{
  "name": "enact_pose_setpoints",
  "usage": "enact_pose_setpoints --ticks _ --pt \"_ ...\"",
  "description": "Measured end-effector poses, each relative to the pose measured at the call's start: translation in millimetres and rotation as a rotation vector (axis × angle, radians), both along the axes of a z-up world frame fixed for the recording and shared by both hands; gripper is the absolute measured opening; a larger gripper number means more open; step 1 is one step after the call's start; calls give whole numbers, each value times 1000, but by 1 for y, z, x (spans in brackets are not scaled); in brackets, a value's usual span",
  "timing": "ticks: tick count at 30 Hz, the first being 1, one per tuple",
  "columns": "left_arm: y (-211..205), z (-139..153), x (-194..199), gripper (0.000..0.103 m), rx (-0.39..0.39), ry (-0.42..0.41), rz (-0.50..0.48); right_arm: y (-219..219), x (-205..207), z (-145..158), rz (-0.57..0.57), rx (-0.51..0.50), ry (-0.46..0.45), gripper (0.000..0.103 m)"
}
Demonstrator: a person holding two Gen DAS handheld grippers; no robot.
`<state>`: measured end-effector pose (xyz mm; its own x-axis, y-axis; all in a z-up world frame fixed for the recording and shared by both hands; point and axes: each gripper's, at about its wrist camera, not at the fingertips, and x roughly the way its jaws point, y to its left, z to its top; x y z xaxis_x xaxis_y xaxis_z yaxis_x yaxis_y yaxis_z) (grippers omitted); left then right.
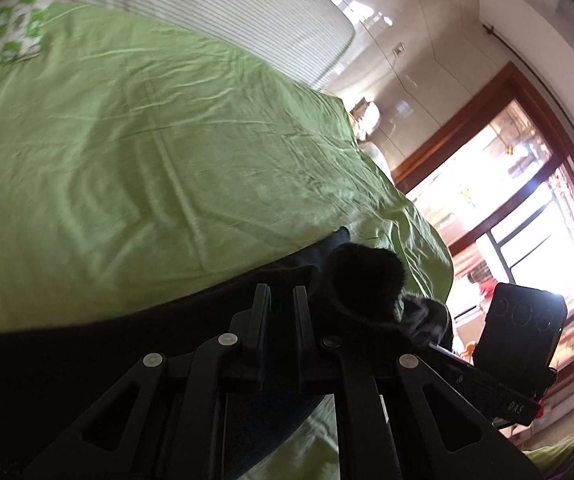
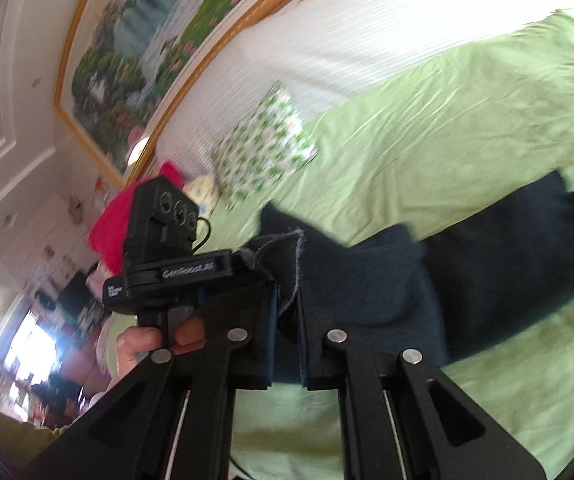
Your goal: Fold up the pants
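While the dark pants [image 2: 467, 264] lie stretched across the green bedsheet [image 2: 427, 128], we pinch one cloth edge between the narrowed fingers of our right gripper [image 2: 287, 312]. Our left gripper [image 1: 281, 304] sits with its jaws nearly together over dark fabric [image 1: 87, 360], though we cannot tell whether it grips any. A green-patterned pillow [image 2: 263, 152] rests near the striped headboard [image 2: 347, 32].

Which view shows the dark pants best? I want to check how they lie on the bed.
The right wrist view: the pants stretch across the green sheet, with one edge pinched in the right gripper. The left wrist view shows only a dark bunched strip by the left gripper.
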<state>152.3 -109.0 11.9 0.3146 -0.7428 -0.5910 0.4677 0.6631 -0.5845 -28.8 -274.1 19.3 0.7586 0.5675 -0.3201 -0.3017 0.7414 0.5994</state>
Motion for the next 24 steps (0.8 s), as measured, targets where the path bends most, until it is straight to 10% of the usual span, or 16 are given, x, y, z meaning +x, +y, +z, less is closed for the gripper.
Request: enact_pose_setpoints --ticks 10,15,24 --pt "-106 -2 31 14 148 4 -179 -99 -19 -15 -359 47 87 15" --pt "-141 -11 46 25 251 14 -242 -123 -24 -32 -432 84 169 58" --pt "-187 -35 66 47 332 61 -329 -137 -21 -53 -467 163 241 59"
